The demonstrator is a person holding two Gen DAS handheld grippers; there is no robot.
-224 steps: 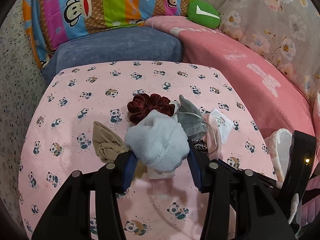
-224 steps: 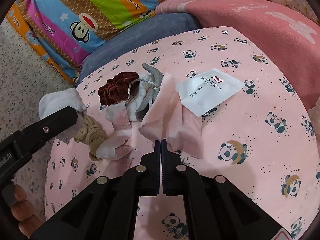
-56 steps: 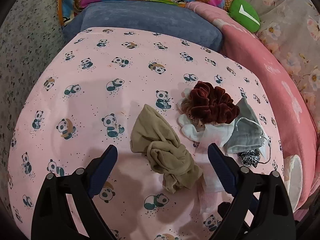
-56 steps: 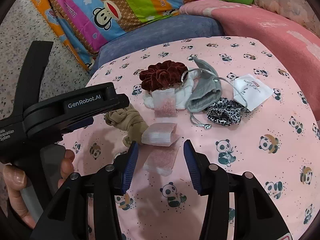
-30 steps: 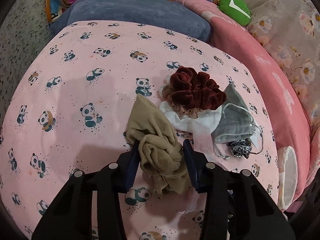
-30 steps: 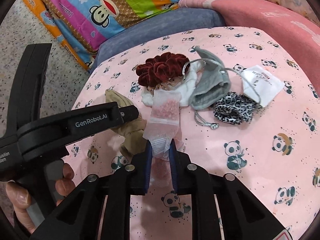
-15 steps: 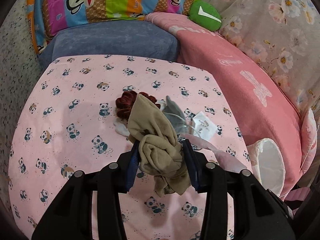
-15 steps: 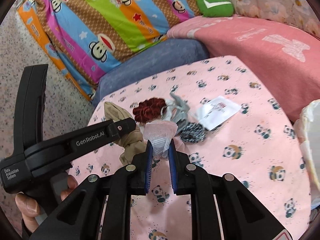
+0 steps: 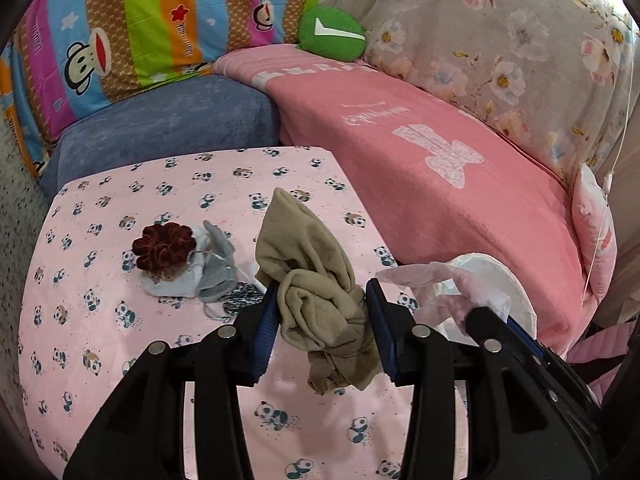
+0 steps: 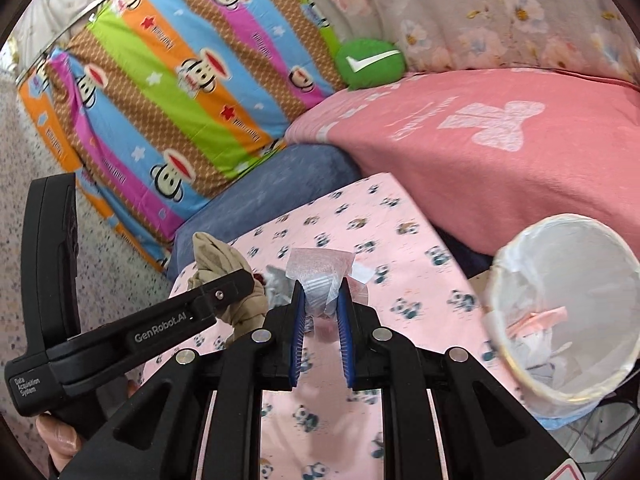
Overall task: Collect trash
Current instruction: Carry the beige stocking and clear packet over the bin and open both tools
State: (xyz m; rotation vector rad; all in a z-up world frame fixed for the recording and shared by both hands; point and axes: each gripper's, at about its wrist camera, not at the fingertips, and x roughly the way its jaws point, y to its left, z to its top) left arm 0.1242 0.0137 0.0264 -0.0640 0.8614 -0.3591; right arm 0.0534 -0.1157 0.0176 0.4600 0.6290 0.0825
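Lined bin (image 10: 500, 280) beside table edge (image 10: 432, 216)

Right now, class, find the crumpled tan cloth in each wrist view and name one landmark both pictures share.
Left wrist view: the tan cloth sits at centre, clamped in the left claw, lifted above the panda sheet.
Right wrist view: it shows at left of centre, partly behind the left claw's black finger.
Shared landmark: the green cushion with a white tick, at the back.

Bin (image 10: 520, 256) right of table (image 10: 400, 240)
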